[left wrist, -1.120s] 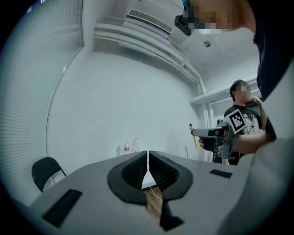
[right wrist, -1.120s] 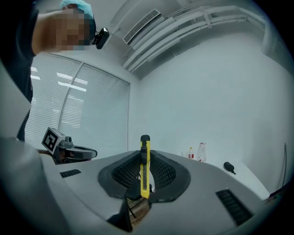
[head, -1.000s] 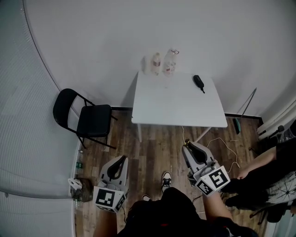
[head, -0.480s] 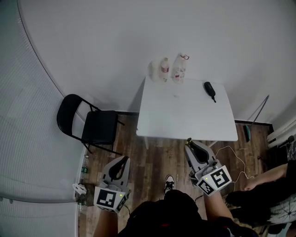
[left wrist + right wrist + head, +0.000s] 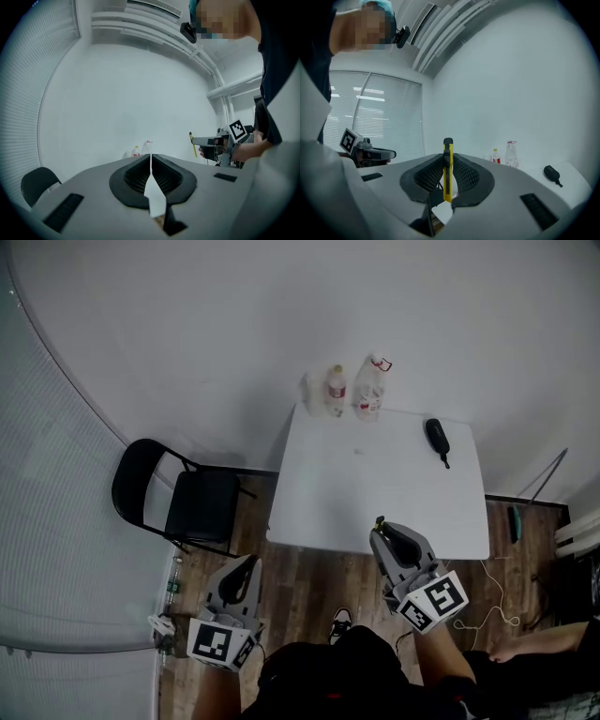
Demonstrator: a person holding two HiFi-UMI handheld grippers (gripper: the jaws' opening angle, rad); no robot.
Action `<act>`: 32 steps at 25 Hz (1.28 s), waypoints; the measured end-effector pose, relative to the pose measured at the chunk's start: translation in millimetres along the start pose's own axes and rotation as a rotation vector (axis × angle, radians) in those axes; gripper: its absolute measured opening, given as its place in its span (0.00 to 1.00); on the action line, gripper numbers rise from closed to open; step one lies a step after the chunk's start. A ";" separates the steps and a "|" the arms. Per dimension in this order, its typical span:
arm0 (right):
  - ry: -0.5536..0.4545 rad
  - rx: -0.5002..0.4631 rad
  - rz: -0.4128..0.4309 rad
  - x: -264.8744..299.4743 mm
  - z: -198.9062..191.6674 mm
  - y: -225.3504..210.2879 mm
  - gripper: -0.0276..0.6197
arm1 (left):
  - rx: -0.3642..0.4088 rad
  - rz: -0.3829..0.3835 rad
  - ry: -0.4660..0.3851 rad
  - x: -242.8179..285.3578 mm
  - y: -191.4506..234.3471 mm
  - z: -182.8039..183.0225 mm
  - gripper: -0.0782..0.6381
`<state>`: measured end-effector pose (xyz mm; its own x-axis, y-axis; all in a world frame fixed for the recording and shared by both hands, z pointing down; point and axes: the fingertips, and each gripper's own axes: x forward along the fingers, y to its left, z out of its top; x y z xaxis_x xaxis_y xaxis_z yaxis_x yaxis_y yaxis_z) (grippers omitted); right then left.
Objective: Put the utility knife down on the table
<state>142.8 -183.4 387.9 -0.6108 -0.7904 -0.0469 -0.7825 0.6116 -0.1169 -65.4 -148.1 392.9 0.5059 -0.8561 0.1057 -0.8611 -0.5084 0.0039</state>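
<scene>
A yellow utility knife [image 5: 447,173] with a black slider stands upright between the pads of my right gripper [image 5: 448,157], which is shut on it. In the head view the right gripper [image 5: 382,536] is at the near edge of the white table [image 5: 375,474], and the knife's tip [image 5: 379,521] pokes out above the fingers. My left gripper [image 5: 247,566] is over the wooden floor, to the left and short of the table. Its jaws [image 5: 150,157] are shut with nothing between them. The knife [image 5: 192,144] also shows from the left gripper view.
Two plastic bottles [image 5: 336,390] [image 5: 371,388] stand at the table's far edge and a black handheld object [image 5: 437,439] lies at its far right. A black folding chair [image 5: 187,504] stands left of the table. A person's arm [image 5: 544,645] is at the lower right.
Both grippers have moved forward toward the table; the right one now reaches its near edge with the knife still held. The person at the right has mostly slid out of view.
</scene>
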 end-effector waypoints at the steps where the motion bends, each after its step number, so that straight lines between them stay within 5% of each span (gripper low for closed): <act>1: 0.003 0.001 0.010 2.8 -1.7 -4.7 0.15 | 0.000 0.008 -0.002 4.4 -1.1 0.1 0.15; 9: 0.071 0.029 0.013 53.4 -18.4 -57.1 0.16 | -0.014 0.026 0.040 63.9 21.2 -6.9 0.15; 20: 0.284 0.008 -0.042 141.8 -82.6 -59.2 0.16 | -0.025 -0.027 0.063 77.9 74.9 -23.3 0.15; 32: 0.626 0.013 -0.017 215.6 -217.2 -72.3 0.16 | -0.047 -0.016 0.075 73.7 107.1 -35.2 0.15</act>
<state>41.4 -390.5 601.6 -0.5566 -0.6274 0.5447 -0.7935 0.5956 -0.1249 -122.1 -262.3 436.1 0.5158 -0.8378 0.1790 -0.8554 -0.5153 0.0530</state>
